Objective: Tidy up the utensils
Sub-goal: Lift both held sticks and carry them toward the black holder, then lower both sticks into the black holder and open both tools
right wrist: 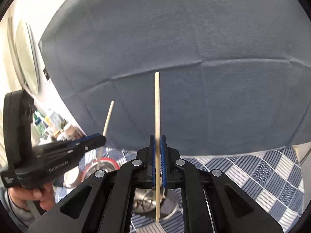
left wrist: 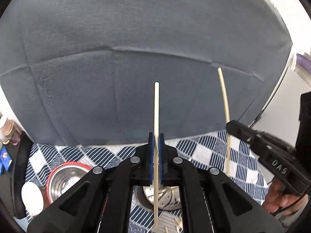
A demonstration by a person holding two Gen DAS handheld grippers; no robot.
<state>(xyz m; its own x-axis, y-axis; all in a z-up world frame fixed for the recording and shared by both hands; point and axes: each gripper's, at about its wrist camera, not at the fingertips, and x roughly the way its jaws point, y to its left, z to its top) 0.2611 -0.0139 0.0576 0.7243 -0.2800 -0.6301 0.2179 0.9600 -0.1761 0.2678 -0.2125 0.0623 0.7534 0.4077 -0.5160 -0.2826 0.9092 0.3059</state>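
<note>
Grey cushion point(left wrist: 136, 58) close ahead

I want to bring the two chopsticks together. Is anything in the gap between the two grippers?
No: in the left wrist view, only checked cloth and grey backdrop show between the left gripper and right gripper.

A: We can't see the whole metal dish point(left wrist: 165, 200) in the left wrist view; the left claw point(left wrist: 156, 145) and its black frame cover most of it.

B: We also lose the red-rimmed bowl point(left wrist: 66, 176) behind that frame, and the bottles point(left wrist: 7, 130) are cut by the picture's edge.

A: In the right wrist view, the shelf clutter point(right wrist: 54, 124) is too blurred for us to name.

B: And the hand point(right wrist: 37, 196) under the other claw is partly cut off.
</note>
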